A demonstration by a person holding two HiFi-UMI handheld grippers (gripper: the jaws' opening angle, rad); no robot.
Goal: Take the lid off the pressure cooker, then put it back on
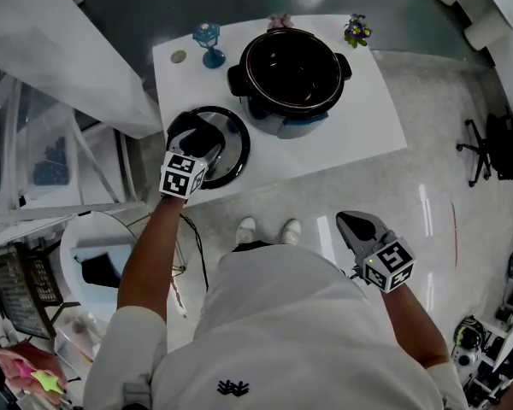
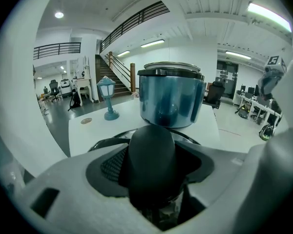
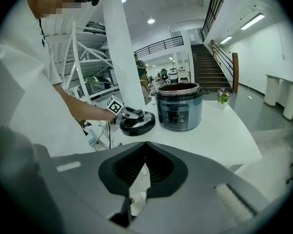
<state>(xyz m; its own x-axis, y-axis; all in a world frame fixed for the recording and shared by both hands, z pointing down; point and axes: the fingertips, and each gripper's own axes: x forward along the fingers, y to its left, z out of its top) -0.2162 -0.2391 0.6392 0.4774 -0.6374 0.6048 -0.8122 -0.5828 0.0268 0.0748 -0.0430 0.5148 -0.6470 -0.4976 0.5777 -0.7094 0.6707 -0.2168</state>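
The tabletop (image 1: 368, 118) lies bare right of the cooker (image 1: 292, 79). Left of it, the lid (image 1: 232, 148) and a small blue lamp (image 1: 209, 43) crowd the way.

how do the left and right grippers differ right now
The left gripper has its jaws closed on the lid handle; the right gripper has them shut, empty. The left gripper is over the table; the right gripper hangs beyond its edge, over the floor. Both point toward the table.
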